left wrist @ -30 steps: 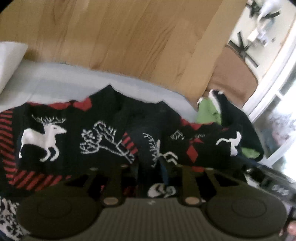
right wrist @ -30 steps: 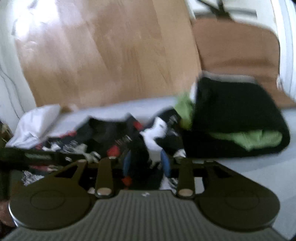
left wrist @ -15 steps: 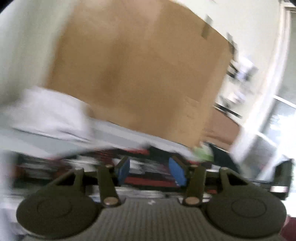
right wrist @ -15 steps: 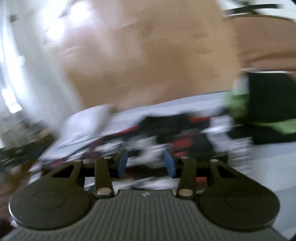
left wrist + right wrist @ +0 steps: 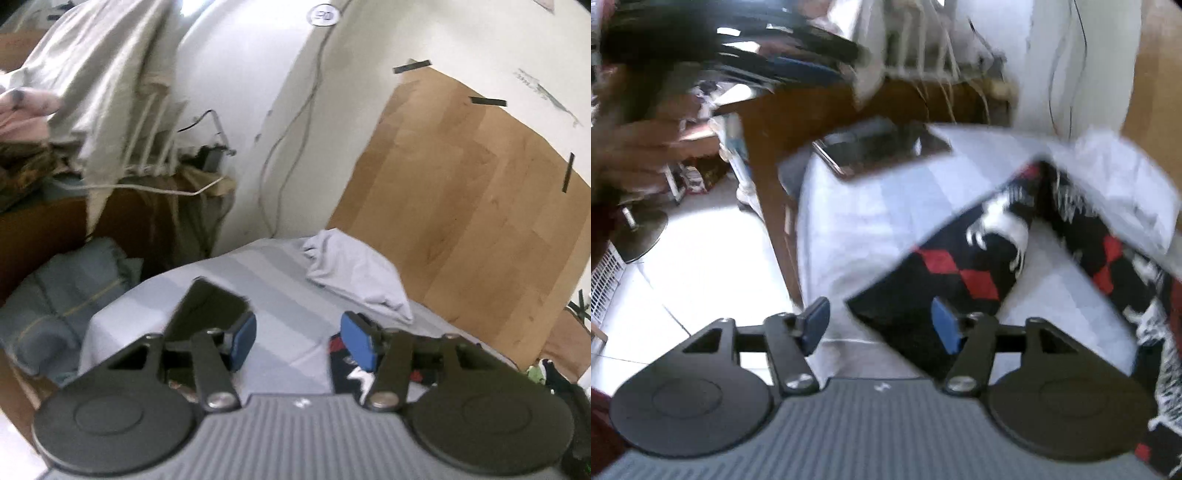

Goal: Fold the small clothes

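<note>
Reindeer-patterned black garment (image 5: 979, 273) sprawls across the right wrist view's lower right on the grey sheet (image 5: 857, 221); the left view catches only a corner. Both the left gripper (image 5: 298, 341) and right gripper (image 5: 881, 325) have just been opening, empty. White cloth (image 5: 354, 273) lies centre frame before a wooden panel (image 5: 480, 221).

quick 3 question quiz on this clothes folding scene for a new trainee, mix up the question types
1. True or false: the left gripper is clamped on the white cloth.
2. Which colours pattern the black garment in the right wrist view? A) red and white B) blue and yellow C) green and pink
3. What flat dark object lies near the corner of the grey cover?

Key
1. False: its jaws have just been opening, with nothing between them, and the cloth lies beyond them.
2. A
3. A phone or tablet; the blur hides which.
</note>
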### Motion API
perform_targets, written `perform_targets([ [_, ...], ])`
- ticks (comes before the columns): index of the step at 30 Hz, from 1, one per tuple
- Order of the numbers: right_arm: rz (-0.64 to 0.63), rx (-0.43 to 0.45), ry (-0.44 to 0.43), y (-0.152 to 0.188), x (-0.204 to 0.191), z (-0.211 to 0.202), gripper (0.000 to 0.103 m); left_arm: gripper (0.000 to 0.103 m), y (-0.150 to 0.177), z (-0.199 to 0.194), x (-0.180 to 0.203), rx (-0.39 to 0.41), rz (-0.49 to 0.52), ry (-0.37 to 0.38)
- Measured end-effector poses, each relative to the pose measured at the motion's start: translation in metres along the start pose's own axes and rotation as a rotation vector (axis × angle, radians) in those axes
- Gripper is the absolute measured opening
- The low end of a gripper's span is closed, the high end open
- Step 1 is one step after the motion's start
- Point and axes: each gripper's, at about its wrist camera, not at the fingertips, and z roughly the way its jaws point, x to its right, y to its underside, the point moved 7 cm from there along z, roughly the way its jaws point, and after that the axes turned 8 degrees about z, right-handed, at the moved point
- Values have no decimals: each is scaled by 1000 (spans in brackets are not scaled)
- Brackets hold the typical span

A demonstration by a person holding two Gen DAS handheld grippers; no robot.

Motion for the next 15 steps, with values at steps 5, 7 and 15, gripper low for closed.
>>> perform_targets([
  [5, 228, 15, -105, -42, -1, -25, 10, 52, -3, -5, -36, 21, -55, -16],
  [7, 302, 84, -225, -81, -15, -54, 10, 52, -5, -6, -42, 30, -83, -23],
  [15, 348, 432, -278, -181, 25, -191, 10, 54, -13, 1, -43, 26, -114, -17],
])
